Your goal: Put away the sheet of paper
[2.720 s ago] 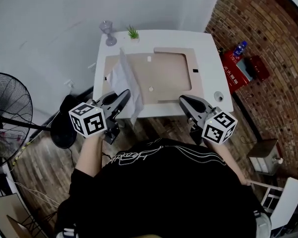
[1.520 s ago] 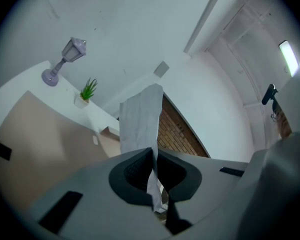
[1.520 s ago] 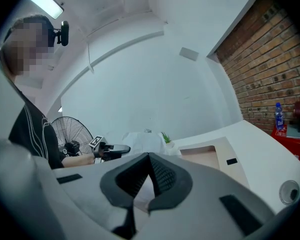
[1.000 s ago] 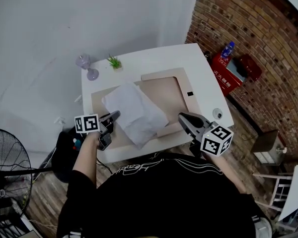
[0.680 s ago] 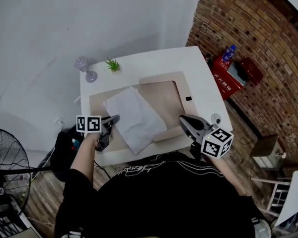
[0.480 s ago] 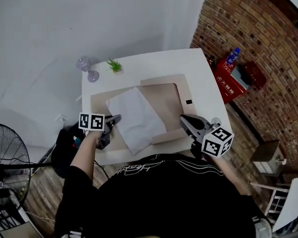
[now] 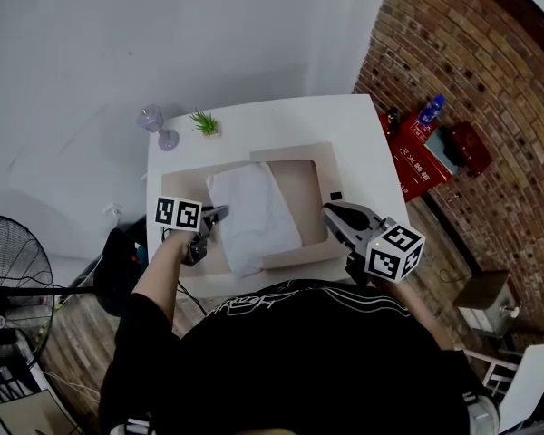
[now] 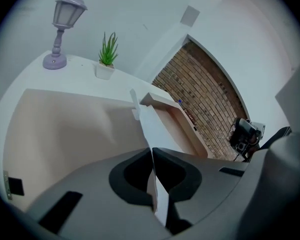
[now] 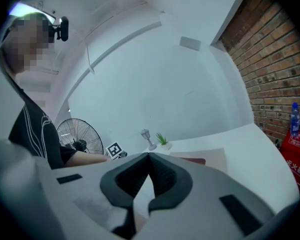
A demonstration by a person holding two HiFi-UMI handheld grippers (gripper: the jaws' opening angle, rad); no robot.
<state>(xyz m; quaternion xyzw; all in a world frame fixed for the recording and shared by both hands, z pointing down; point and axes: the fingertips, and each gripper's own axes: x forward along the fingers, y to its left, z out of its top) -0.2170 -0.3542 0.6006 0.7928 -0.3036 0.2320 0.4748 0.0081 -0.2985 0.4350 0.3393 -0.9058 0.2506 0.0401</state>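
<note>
Paper position: sheet of paper (image 7: 254, 214) over middle of beige folder (image 7: 186, 184), left edge caught in tip of left gripper (image 7: 216, 216), rest spreading right from there.
Paper axis: long side running from folder's near edge to its far edge, slightly slanted; edge-on in left gripper view.
Left gripper: jaws pressed tight, pinching paper's left edge, above folder's left half.
Right gripper (image 7: 329, 211): tips together at folder's right edge; grip on folder unclear.

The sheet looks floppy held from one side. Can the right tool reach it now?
Probably yes: the right tool hovers close beside the sheet of paper with nothing standing between them, though its shut jaws must open first.
</note>
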